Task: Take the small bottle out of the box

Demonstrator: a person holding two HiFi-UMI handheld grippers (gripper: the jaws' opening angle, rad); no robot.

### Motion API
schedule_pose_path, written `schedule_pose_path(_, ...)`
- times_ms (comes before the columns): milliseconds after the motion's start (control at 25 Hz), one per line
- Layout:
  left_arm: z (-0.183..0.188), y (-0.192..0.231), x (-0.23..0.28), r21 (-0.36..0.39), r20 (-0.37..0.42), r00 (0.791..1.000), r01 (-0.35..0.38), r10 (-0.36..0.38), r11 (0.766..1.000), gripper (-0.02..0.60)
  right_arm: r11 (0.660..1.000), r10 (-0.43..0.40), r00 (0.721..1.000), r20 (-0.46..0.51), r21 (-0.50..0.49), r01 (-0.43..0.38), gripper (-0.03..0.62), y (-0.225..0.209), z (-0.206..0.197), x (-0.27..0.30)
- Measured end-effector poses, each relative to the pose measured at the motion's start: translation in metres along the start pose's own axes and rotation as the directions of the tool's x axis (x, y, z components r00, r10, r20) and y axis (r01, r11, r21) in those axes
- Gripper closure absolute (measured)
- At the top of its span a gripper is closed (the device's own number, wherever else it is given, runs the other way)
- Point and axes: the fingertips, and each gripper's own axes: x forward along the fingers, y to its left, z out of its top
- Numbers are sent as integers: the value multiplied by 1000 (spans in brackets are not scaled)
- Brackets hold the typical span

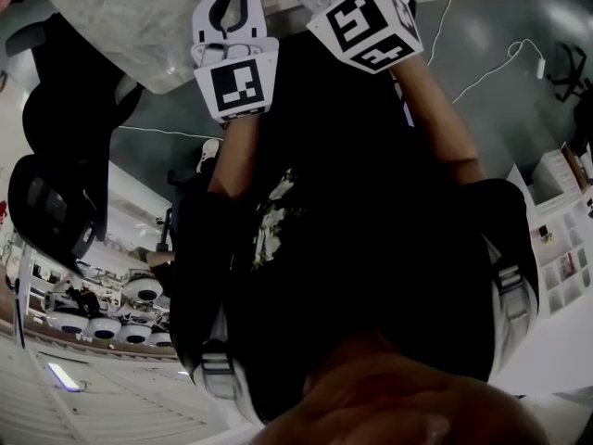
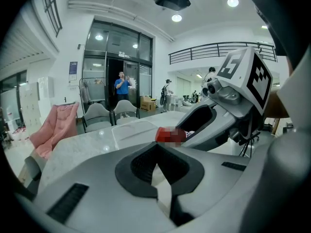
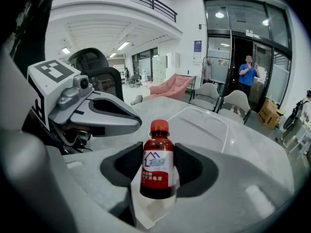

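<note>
Marble table point(image 3: 265, 152), glass doors point(image 3: 233, 47) beyond; right claw point(image 3: 158, 166) tight around the small bottle point(image 3: 158, 152), left claw point(image 2: 158, 168) closed, empty.

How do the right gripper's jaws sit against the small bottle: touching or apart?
Touching. The right gripper view shows the small bottle upright in the right gripper, with both jaws pressed against its sides and no gap visible.

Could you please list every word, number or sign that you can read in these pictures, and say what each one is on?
No text reads legibly.
Label of the small bottle, held in the right tongs: a house logo and lines of print, too blurred to read.
Blue wall sign: too small to read.
Marker cubes: square patterns only, no words.
</note>
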Motion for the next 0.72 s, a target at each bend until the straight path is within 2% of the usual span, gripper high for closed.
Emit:
schedule_pose_path(560, 30, -9, -22, 23, 82, 997, -14, 12, 1000, 574, 998, -54, 997, 47, -33, 55, 393, 8, 15, -34)
schedule_pose_path(720, 51, -7, -29, -25, 92, 994, -49, 51, 998, 574, 997, -69, 995, 76, -33, 71, 393, 4, 26, -46)
